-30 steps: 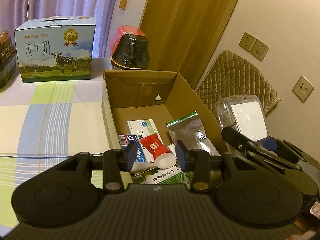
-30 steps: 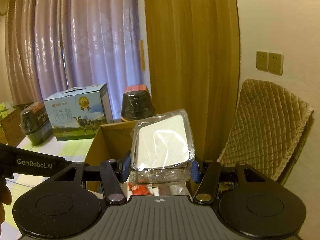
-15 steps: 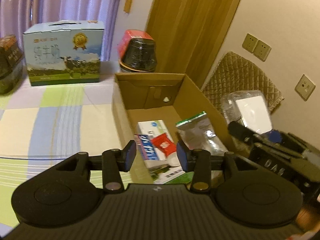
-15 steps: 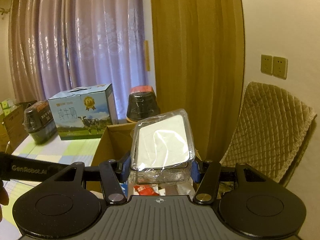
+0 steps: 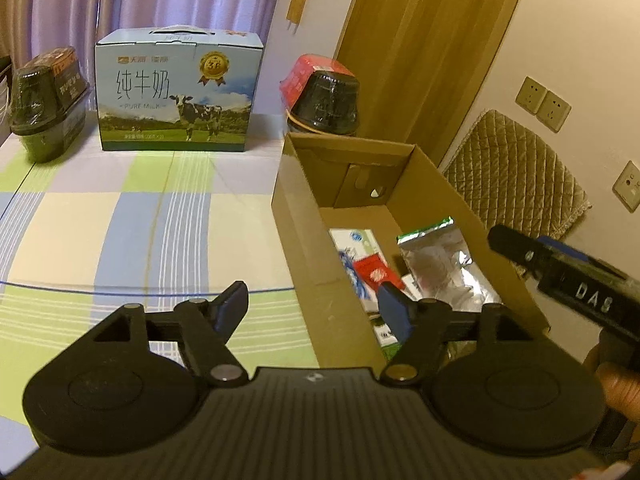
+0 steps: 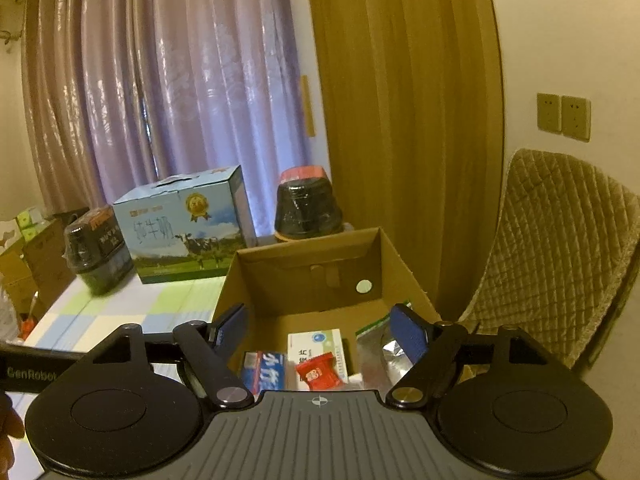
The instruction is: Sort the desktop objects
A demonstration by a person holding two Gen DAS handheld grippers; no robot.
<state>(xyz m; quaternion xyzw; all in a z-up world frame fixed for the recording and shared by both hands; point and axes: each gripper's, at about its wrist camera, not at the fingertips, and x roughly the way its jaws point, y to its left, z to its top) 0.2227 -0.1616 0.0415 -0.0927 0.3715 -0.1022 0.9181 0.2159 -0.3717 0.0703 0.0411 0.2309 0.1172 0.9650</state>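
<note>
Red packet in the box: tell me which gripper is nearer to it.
Right. The right gripper hangs open over the box, directly above the red packet. The left gripper is open too, straddling the box's left wall, off to the packet's side.

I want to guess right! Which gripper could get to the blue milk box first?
Probably the left gripper: open, partly over the tablecloth, facing the milk box. The right gripper, also open, hangs above the cardboard box.
</note>
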